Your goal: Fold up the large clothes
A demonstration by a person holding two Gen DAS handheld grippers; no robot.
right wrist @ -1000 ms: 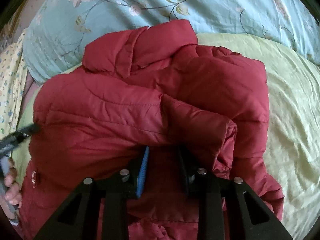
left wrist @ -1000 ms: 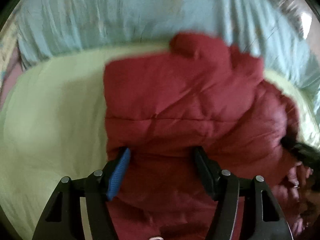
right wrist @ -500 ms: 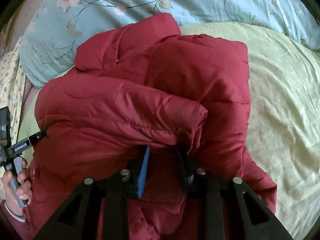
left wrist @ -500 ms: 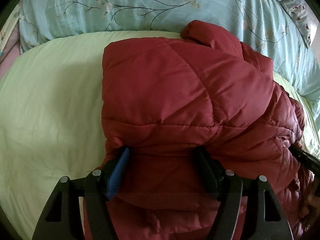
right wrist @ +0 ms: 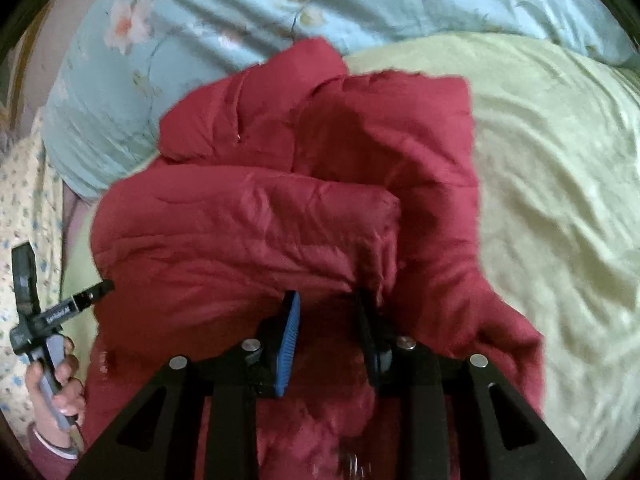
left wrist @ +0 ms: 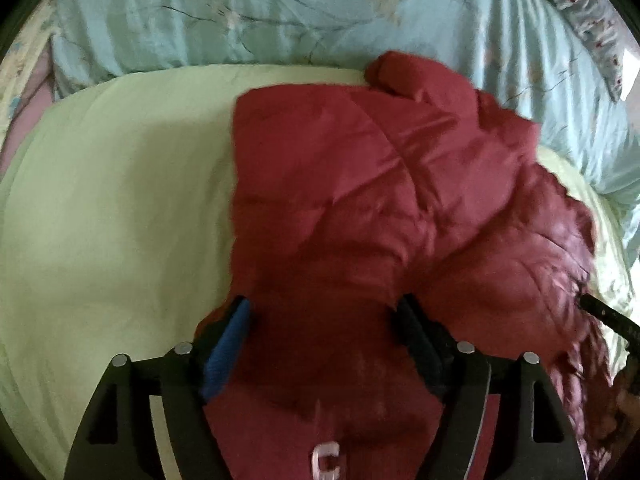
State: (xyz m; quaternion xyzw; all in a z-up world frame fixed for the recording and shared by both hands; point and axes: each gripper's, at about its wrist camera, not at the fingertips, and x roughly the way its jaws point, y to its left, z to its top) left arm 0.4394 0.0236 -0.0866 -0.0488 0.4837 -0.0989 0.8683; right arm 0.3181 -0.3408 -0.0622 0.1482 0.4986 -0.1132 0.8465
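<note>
So here's where it stands: the red jacket [left wrist: 360, 208] is lying on a pale green sheet [left wrist: 112, 208], with a light blue floral quilt [left wrist: 280, 12] across the top of both views. In the left wrist view the jacket fills the middle and right of the frame, its collar end poking toward the upper right against the quilt, and its lower part running down out of the bottom edge.

The left gripper [left wrist: 324, 320] sits at bottom centre, jaws wide and opening further. Jacket fabric bulges between them, but I can't tell for sure whether the pads are pressing on it or letting go. It looks more like a release to me.

In the right wrist view the right gripper [right wrist: 328, 312] is also at bottom centre, jaws narrow but opening a bit, with a puffy folded-over roll of jacket right at and above the tips. Whether it's pinching that fold I honestly can't tell, since the fingertips are buried under it. The left hand [right wrist: 56, 384] shows at lower left of that frame, just beside the jacket's edge.

The bit that matters: the jacket's long axis runs straight away from both grippers, bottom of frame to top, hem end nearest them. So any next fold probably goes forward toward the collar, and both hands are about equally close, one per side.
</note>
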